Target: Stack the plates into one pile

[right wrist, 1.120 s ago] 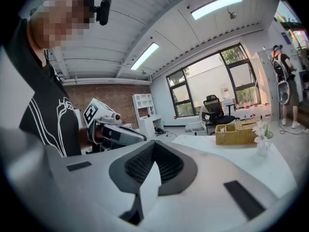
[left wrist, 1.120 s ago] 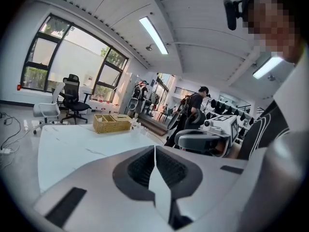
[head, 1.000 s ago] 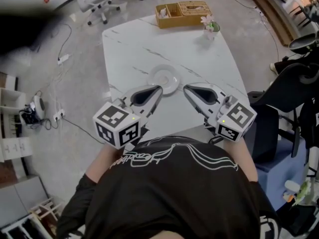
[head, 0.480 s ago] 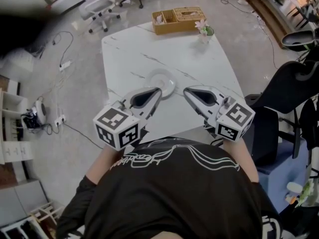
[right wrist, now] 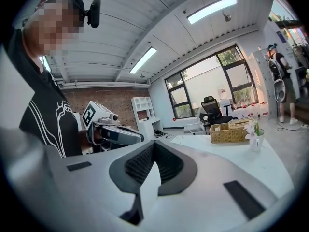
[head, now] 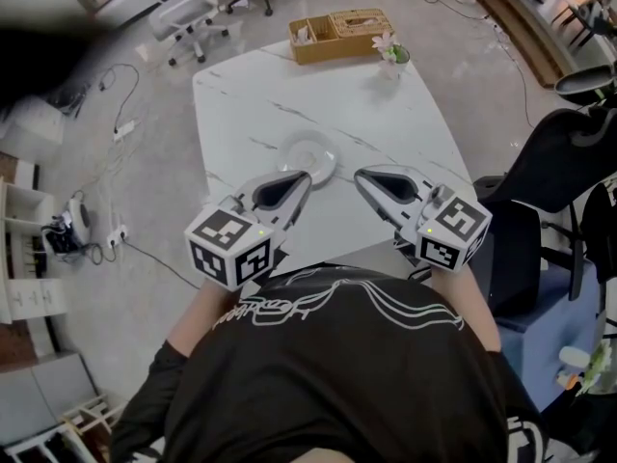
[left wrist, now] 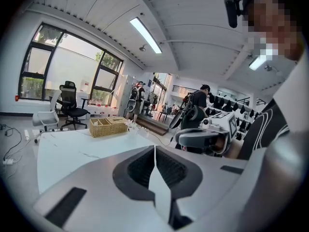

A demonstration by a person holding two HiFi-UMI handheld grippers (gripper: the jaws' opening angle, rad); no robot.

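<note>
The left gripper hangs over the near edge of the table, its jaws closed on nothing. Just beyond its tip, and a little left of the gap between the two grippers, the plates lie flat on the marble. They are white and round, with a broad rim and a shallow centre. How many are in the pile cannot be told. The right gripper is level with the left one, its jaws also shut and empty.

Since a second ago, both grippers have kept their places and stayed shut, and the plates have not moved on the table. Only the head view has drifted, so the basket now sits further left.
</note>
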